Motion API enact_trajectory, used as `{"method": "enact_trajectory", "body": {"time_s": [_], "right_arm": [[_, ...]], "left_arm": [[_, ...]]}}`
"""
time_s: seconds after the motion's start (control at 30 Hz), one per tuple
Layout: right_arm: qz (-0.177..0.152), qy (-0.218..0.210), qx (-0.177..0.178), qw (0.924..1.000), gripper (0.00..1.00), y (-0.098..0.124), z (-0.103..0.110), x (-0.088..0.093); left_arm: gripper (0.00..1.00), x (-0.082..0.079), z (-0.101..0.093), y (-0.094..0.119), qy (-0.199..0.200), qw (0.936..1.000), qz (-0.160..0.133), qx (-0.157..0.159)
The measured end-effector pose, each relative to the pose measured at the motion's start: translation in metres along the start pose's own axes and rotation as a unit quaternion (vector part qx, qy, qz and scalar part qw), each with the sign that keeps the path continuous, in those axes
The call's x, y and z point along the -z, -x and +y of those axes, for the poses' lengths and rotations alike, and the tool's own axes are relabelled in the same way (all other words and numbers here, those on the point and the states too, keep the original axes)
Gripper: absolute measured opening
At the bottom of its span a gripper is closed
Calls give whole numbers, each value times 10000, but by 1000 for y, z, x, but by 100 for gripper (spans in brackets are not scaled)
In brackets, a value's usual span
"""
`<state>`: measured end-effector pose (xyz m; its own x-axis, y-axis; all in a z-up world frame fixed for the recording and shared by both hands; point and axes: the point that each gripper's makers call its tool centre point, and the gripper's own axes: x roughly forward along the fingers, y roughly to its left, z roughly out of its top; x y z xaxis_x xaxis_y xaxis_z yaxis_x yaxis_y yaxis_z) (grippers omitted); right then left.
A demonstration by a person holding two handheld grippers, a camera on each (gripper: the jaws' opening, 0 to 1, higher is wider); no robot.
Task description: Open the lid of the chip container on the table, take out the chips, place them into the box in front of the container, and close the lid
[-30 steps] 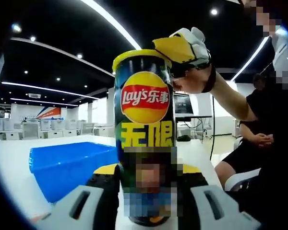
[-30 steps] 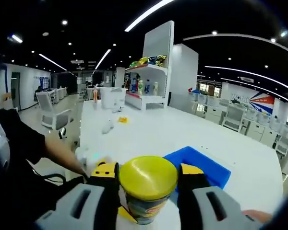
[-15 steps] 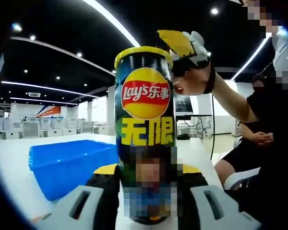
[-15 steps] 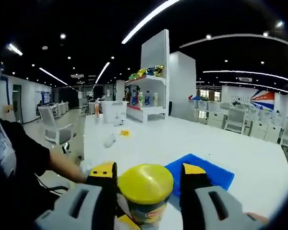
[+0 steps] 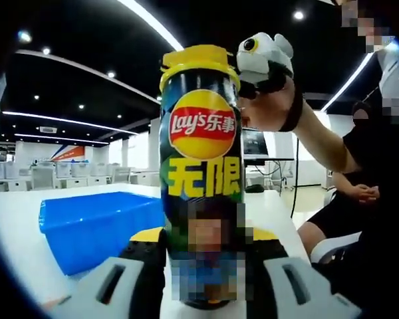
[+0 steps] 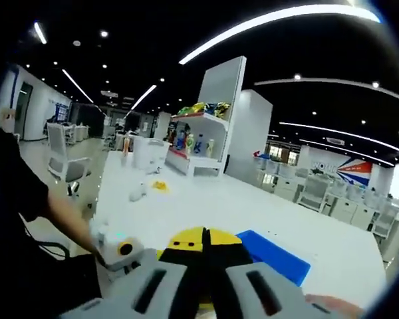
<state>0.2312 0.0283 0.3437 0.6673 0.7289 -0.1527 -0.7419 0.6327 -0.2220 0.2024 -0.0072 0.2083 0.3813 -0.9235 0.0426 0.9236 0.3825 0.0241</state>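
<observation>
Chip container (image 5: 201,179) is seen upright at the centre of the left gripper view, standing on the white table (image 5: 13,232). Its lower body is clamped between the jaws of the left gripper (image 5: 206,247). To its left, the blue box (image 5: 86,226) is set on the table, just beside the container. The yellow lid (image 5: 196,56) is seated at the top of the container; whether it is fully pressed down cannot be told. At the right of the lid, the right gripper (image 5: 253,63) is carried by a hand (image 5: 269,109) and is brought up against the lid's edge. Further right, a seated person (image 5: 349,193) is visible.

In the right gripper view, the scene is taken from above and behind the container. At lower left, the left gripper (image 6: 120,251) is seen at the end of a forearm. At bottom centre, the jaws of the right gripper (image 6: 203,242) are pressed together, yellow pads meeting; whether the lid's rim is pinched between them cannot be told. To their right, the blue box (image 6: 272,256) lies on the table (image 6: 206,199). A shelf unit (image 6: 199,136) with packets and bottles is seen at the far end of the table.
</observation>
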Motion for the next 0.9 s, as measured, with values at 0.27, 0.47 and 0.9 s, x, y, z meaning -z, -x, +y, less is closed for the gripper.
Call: {"method": "enact_trajectory", "body": {"time_s": [0.27, 0.47, 0.9], "right_arm": [[-471, -270, -162, 9984, 0, 5, -2, -3], [-684, -683, -350, 9947, 0, 3, -5, -2], [-707, -696, -415, 9942, 3, 2, -1, -6]], "left_arm": [[45, 2, 0, 1, -50, 10000, 34, 19], [45, 3, 0, 1, -44, 10000, 50, -16], [45, 2, 2, 4, 222, 9997, -98, 85]]}}
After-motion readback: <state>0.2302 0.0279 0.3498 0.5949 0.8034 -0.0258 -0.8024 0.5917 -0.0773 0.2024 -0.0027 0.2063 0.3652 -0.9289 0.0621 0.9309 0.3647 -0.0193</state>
